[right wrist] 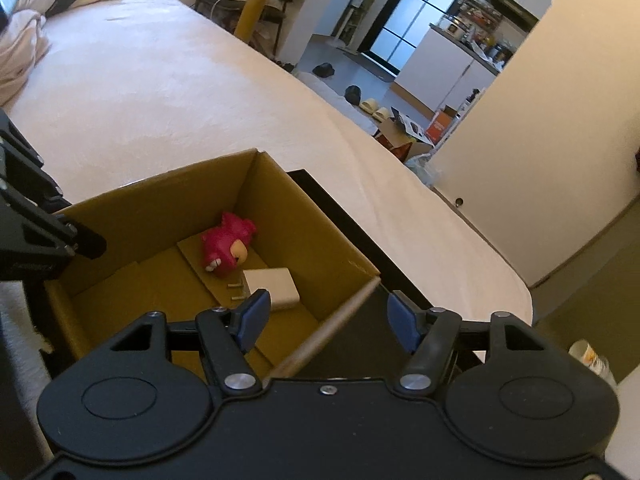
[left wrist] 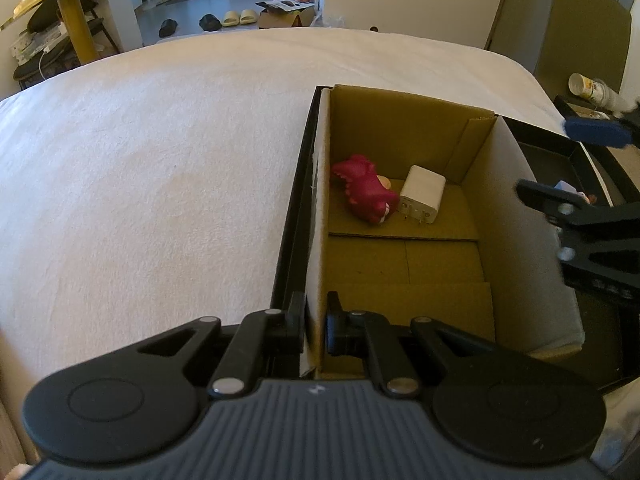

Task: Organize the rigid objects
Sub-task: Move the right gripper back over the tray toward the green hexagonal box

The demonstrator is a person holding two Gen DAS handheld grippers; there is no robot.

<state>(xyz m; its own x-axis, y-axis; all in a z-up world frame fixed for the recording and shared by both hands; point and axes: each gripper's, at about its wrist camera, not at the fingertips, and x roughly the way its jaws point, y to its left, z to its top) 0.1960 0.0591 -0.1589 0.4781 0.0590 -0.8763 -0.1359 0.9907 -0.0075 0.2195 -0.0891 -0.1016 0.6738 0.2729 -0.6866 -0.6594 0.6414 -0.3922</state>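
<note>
White bedding (left wrist: 140, 168) carries a cardboard box (left wrist: 476, 200) right of centre; inside lie a pink toy (left wrist: 366, 192) and white charger (left wrist: 422, 194), touching. Left gripper (left wrist: 316, 326) clamps the box's near wall; right gripper (right wrist: 324, 316) hangs open, empty.

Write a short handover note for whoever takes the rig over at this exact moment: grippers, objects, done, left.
Left gripper: shut on the cardboard box near wall, steadying it.
Right gripper: open, empty, above the box's right rim.
Pink toy and white charger: lying side by side on the box floor, far end.
Done: both are boxed.
Left: a black tray beside the box holds something small that can't be identified; check it. Nothing else shows on the bed.
</note>
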